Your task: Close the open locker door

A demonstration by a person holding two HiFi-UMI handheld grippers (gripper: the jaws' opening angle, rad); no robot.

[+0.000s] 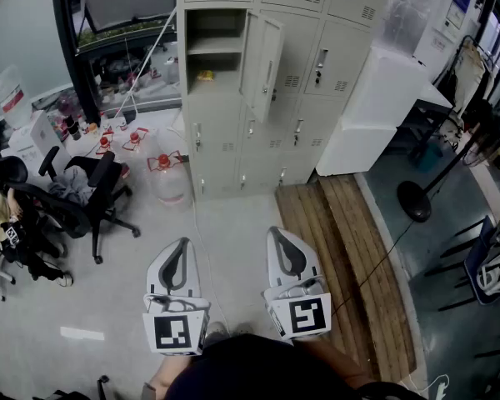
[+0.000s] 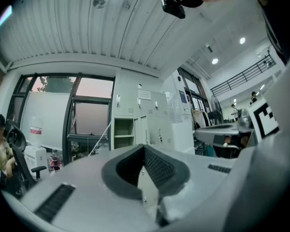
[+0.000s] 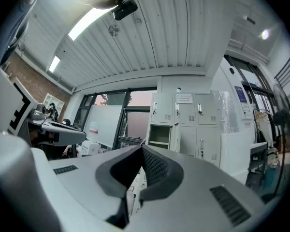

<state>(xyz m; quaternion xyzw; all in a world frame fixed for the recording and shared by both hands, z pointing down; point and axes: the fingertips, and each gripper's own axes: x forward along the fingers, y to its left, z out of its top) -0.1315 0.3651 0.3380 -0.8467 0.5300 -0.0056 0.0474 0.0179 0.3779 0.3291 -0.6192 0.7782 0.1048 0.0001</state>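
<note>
A bank of beige metal lockers [image 1: 317,73] stands at the far side of the room. One upper compartment [image 1: 215,52] is open, showing a shelf and a small yellow item inside. Its door [image 1: 262,57] hangs swung out to the right. My left gripper [image 1: 182,243] and right gripper [image 1: 277,232] are low in the head view, side by side and far short of the lockers, both shut with nothing between their jaws. The open compartment [image 2: 124,132] appears above the left gripper [image 2: 145,146] in the left gripper view. It also shows as a dark opening [image 3: 160,135] above the right gripper [image 3: 141,149].
Black office chairs [image 1: 92,190] and a seated person [image 1: 0,215] are at the left. Water jugs [image 1: 168,173] stand by the lockers' left foot. Wooden planks [image 1: 342,257] lie on the floor at the right, beside a fan stand [image 1: 415,200] and a white cabinet [image 1: 375,107].
</note>
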